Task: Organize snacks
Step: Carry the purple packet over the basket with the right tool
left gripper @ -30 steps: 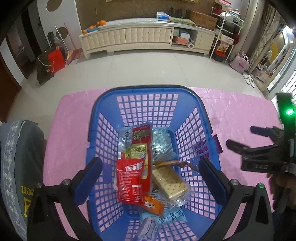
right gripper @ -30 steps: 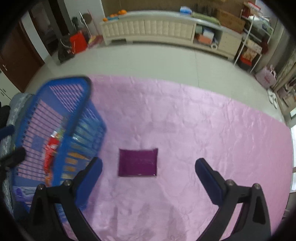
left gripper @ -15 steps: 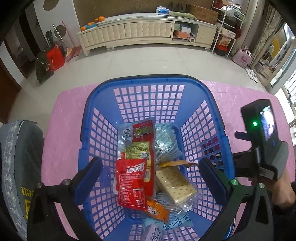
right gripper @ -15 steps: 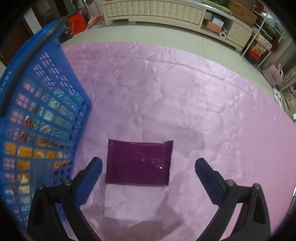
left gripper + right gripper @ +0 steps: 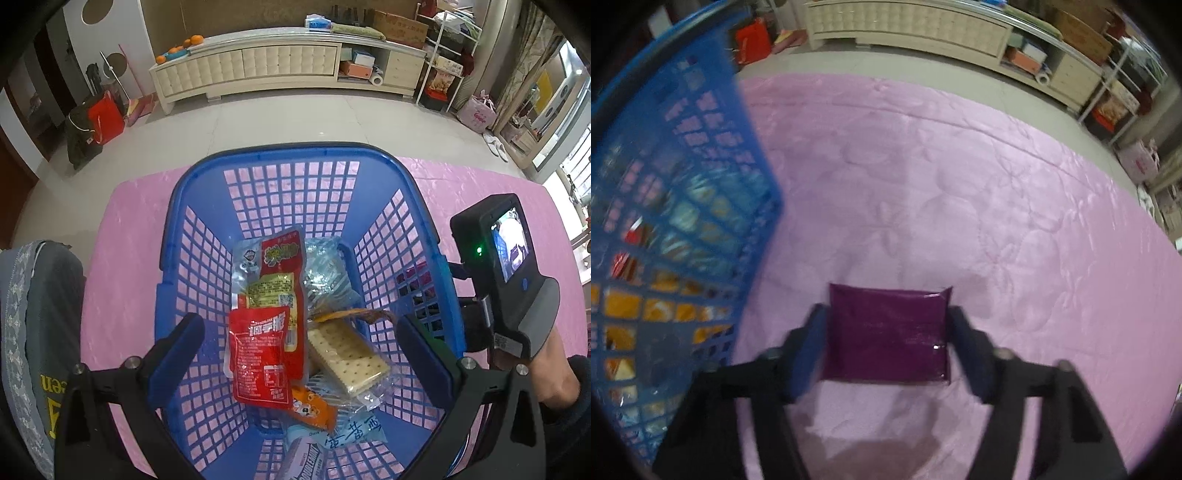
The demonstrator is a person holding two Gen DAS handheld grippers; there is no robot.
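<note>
A blue mesh basket [image 5: 291,162] stands on the pink tablecloth [image 5: 960,177] and holds several snack packets, among them a red packet [image 5: 258,354] and a clear pack of crackers [image 5: 347,354]. My left gripper [image 5: 299,350] is open and empty, hovering over the basket. My right gripper [image 5: 888,339] is low on the cloth just right of the basket [image 5: 679,206], its fingers closed against both sides of a flat purple packet [image 5: 888,332]. The right gripper's body [image 5: 506,277] shows beside the basket in the left wrist view.
A long cream cabinet [image 5: 258,70] stands across the tiled floor beyond the table. Shelves and bags [image 5: 476,114] are at the far right, a red bag [image 5: 103,118] at the far left. A grey cushion [image 5: 33,332] lies at the table's left edge.
My right gripper has come down and forward over the purple packet and its fingers have closed in on it. My left gripper has stayed open over the basket, shifting slightly.
</note>
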